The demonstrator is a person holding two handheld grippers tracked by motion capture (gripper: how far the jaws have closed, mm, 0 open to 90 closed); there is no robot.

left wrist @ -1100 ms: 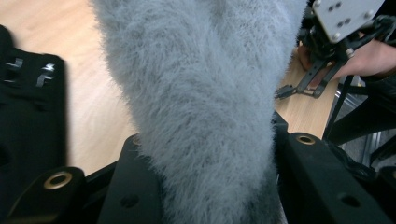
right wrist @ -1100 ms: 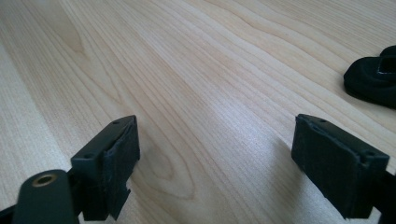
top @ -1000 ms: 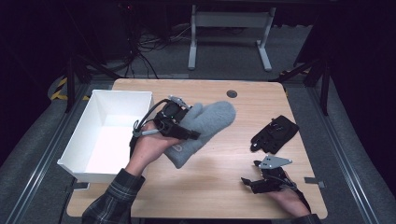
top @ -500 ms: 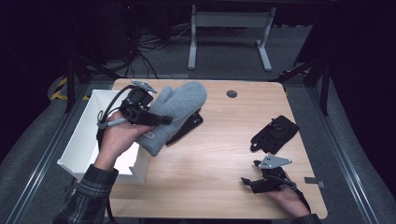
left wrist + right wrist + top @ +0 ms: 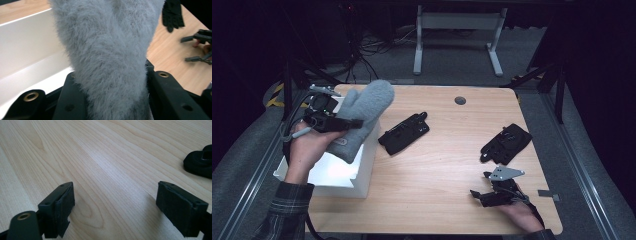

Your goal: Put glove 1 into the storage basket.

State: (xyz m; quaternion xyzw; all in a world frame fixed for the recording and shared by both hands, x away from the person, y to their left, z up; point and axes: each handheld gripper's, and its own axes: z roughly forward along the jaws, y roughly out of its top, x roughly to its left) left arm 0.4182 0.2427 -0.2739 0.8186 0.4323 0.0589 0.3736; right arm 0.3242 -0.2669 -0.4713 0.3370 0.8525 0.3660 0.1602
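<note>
A fluffy grey mitten (image 5: 369, 107) hangs in the air over the right wall of a white box (image 5: 362, 172). My left gripper (image 5: 348, 124) is shut on its lower half. In the left gripper view the mitten (image 5: 107, 50) fills the space between the two black jaws of the left gripper (image 5: 110, 100), with the box (image 5: 30, 57) beneath it. My right gripper (image 5: 479, 196) rests at the table's front right, open. The right gripper view shows this gripper (image 5: 115, 212) with its jaws wide apart over bare wood.
One black glove (image 5: 404, 132) lies on the middle of the wooden table (image 5: 447, 170). A second black glove (image 5: 507, 142) lies at the right, just beyond the right gripper, and its edge (image 5: 200, 165) shows in the right gripper view. A round cable hole (image 5: 460, 100) sits near the far edge.
The left hand has carried the grey mitten leftward from the table's middle to above the white box, which uncovered the black glove in the centre. The right gripper has stayed put.
</note>
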